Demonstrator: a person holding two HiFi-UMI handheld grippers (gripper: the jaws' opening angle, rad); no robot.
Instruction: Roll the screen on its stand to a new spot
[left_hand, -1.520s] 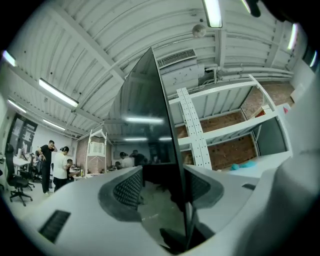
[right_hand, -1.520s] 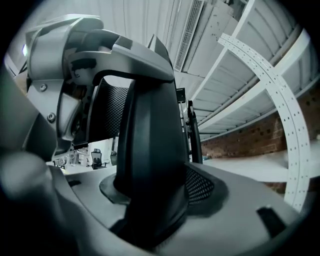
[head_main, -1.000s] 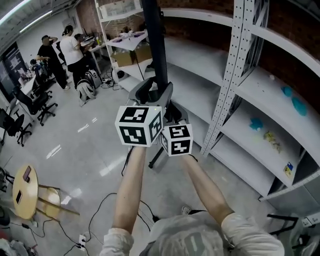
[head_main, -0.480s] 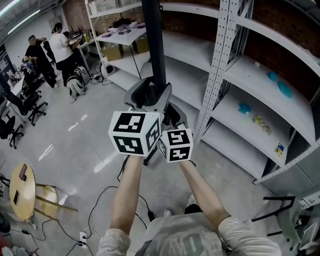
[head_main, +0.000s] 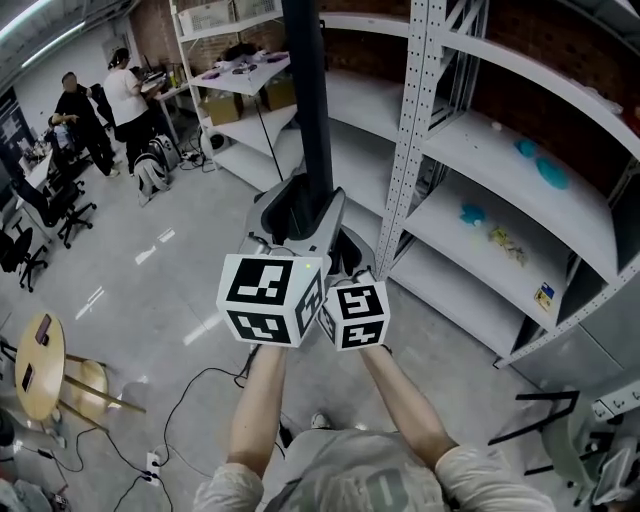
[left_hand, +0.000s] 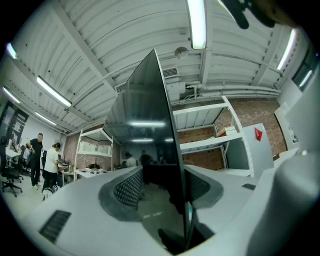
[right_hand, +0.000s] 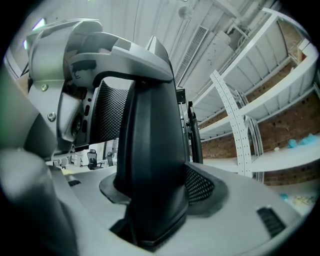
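While both grippers clamp it, the screen stands upright in front of the person, a tall dark slab seen edge-on in the head view and running out of frame at top centre. It sits just beside the front upright of the grey metal rack. The stand base is mostly hidden behind the marker cubes.

The left gripper is higher on the slab. Its jaws are narrowed round the thin glossy edge, and in the left gripper view the right pad lies against the panel. Contact at the left pad is hard to read against the reflective face.

The right gripper is just below and to the right of the left one, with their cubes touching. Its jaws are closed on a thick black moulded part of the screen, which fills the whole gap between the pads in the right gripper view. The left gripper's grey body shows above it in that view, on the same slab.

Both bare forearms reach forward from the bottom edge.

Further out:
- Rack shelves at right carry a few teal items.
- Glossy grey floor has cables trailing across it.
- A round wooden table stands at lower left.
- People stand by desks at far upper left, well apart from the screen.
- A ceiling light tube shows overhead.
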